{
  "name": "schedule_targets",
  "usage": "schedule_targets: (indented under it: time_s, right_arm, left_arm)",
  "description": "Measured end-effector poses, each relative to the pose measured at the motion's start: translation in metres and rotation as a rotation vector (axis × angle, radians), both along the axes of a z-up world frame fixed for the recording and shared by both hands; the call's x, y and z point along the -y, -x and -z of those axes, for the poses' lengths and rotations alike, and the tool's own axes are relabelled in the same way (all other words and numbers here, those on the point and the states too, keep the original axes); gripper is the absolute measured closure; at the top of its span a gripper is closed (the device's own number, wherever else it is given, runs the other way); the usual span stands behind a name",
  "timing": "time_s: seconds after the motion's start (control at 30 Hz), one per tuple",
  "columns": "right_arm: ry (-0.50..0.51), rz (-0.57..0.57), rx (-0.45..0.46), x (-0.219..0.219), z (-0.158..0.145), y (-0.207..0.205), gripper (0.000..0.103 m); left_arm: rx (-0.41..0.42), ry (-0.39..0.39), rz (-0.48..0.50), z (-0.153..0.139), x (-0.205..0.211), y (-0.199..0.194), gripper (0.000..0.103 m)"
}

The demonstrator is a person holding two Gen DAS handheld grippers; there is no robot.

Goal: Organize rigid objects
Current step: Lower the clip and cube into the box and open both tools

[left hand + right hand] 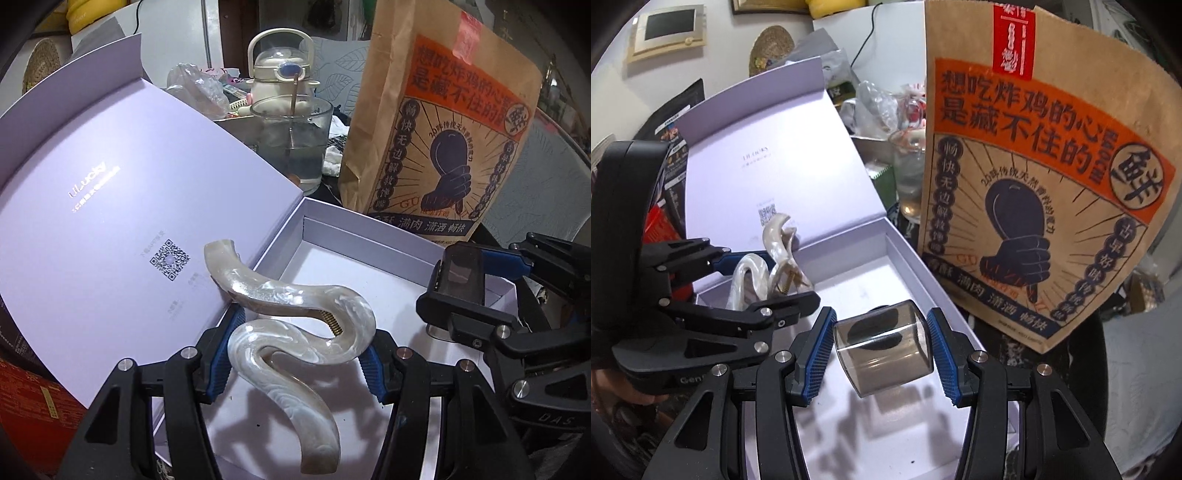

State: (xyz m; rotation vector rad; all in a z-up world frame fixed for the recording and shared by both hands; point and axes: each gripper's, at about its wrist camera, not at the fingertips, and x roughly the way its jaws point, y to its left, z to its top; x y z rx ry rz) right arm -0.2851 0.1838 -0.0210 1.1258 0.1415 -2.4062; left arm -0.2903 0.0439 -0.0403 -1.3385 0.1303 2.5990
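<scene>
The hair clip point(295, 325) is glossy, pearly plastic with a brass-coloured metal spring point(334, 324). The box point(369, 236) is matt, smooth lilac card; the bag point(1045, 184) is creased brown paper. The case point(882, 347) is clear, smoky plastic.

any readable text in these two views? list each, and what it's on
"想吃炸鸡的心是藏不住的": orange band on the brown paper bag
"鲜": circled, at that band's right end
"满肉 潇洒 畅快": dark strip at the bag's foot
"LiLucky", roughly; letters soft: inside the open box lid
"Gen", cut off: left gripper body
"DAS", partial: right gripper body
QR code and small print on the lid, bag's side columns, red box: unreadable
</scene>
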Motion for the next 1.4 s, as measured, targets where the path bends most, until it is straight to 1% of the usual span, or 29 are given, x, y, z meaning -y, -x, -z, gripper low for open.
schedule_targets:
  time_s: [0.2,0.43,0.53,0.6,0.67,0.83,0.9,1.1,1.3,1.4]
  right_arm:
    - [-0.020,-0.001,0.025,0.002,0.006,0.003,0.052]
    - [-0.029,0.002,0.061,-0.001,0.015,0.001,0.052]
    - [-0.027,0.012,0.055,-0.004,0.013,-0.001,0.052]
    - [-0.030,0.038,0.045,-0.009,0.009,-0.003,0.040]
    - [-0.022,0.052,0.033,-0.013,0.005,-0.007,0.035]
    - [-0.020,0.067,0.018,-0.019,-0.003,-0.016,0.035]
    - [-0.016,0.068,0.015,-0.020,-0.005,-0.019,0.035]
    - [-0.025,0.076,-0.006,-0.025,-0.013,-0.033,0.035]
    - [-0.039,0.083,-0.030,-0.028,-0.023,-0.049,0.034]
    - [-0.051,0.089,-0.048,-0.028,-0.029,-0.056,0.034]
  left_arm:
    - [0.006,0.002,-0.002,0.001,-0.002,0.003,0.045]
    - [0.037,0.017,0.002,0.009,-0.008,0.008,0.044]
    - [0.047,-0.001,0.000,0.010,-0.010,0.008,0.044]
    - [0.055,-0.022,-0.008,0.010,-0.011,0.007,0.044]
    - [0.065,-0.056,-0.017,0.010,-0.009,0.004,0.044]
    - [0.076,-0.064,-0.015,0.012,-0.013,-0.001,0.044]
    - [0.069,-0.072,-0.021,0.009,-0.013,-0.006,0.044]
    - [-0.011,-0.019,-0.040,-0.009,-0.019,-0.020,0.044]
    - [-0.019,-0.018,-0.048,-0.019,-0.019,-0.028,0.044]
    - [-0.043,-0.023,-0.044,-0.030,-0.021,-0.039,0.044]
